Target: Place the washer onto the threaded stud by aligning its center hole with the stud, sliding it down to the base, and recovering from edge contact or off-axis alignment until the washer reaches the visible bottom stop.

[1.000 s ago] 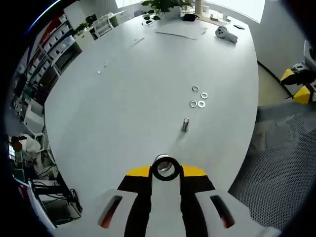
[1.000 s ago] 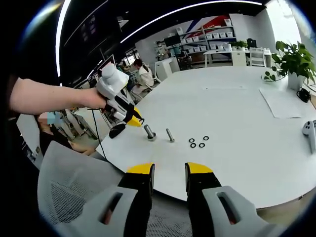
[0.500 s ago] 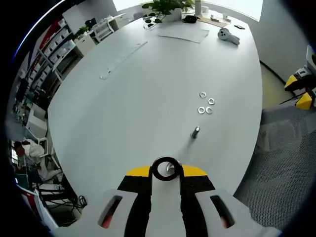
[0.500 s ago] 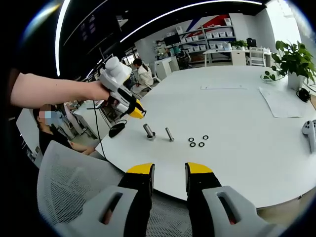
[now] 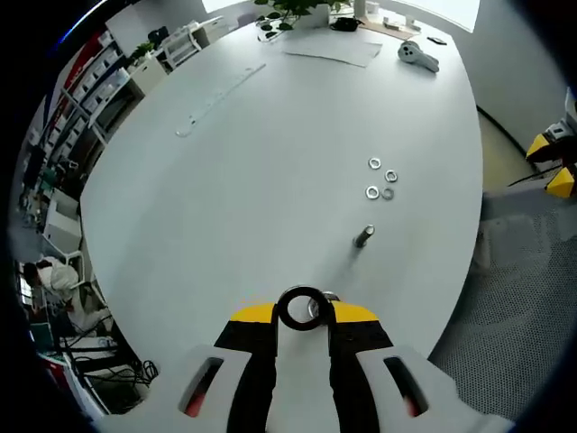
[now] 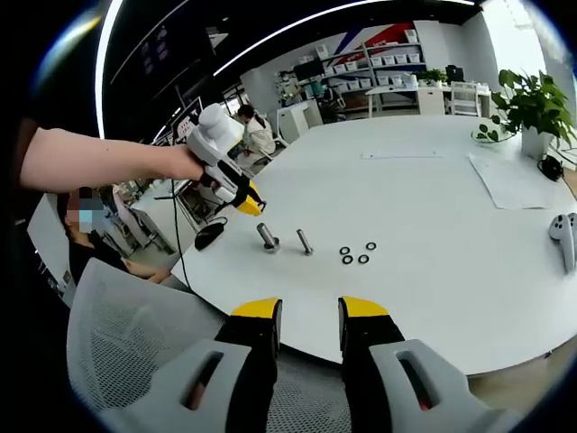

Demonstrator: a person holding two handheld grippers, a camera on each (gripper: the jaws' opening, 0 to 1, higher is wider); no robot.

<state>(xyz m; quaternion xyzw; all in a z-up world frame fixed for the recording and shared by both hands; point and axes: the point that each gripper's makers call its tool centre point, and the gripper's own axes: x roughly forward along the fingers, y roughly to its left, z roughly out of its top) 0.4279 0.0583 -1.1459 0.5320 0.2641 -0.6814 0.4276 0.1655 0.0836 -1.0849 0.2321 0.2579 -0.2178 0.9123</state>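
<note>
My left gripper [image 5: 303, 316] is shut on a dark ring washer [image 5: 303, 308], held upright between its yellow tips. A sliver of a metal stud [image 5: 327, 297] shows just behind the ring. In the right gripper view a hand holds that left gripper [image 6: 249, 206] just up and left of the flanged threaded stud [image 6: 268, 238], near the table's edge. A thinner bolt [image 5: 363, 236] [image 6: 305, 242] stands beside the stud. Several loose washers [image 5: 381, 179] [image 6: 354, 253] lie past it. My right gripper [image 6: 309, 323] stands open, back from the table [image 6: 433, 198], nothing between its jaws.
A mesh chair [image 6: 135, 334] sits below the right gripper and by the table's edge [image 5: 505, 298]. A white handheld device [image 5: 416, 57] [image 6: 563, 236], a paper sheet [image 5: 334, 50] and a potted plant [image 6: 532, 108] lie at the far end. People sit behind [image 6: 255, 131].
The left gripper with the washer has risen slightly and drifted; its view has shifted, so the bolt and washers now sit further right. The right gripper has barely moved.
</note>
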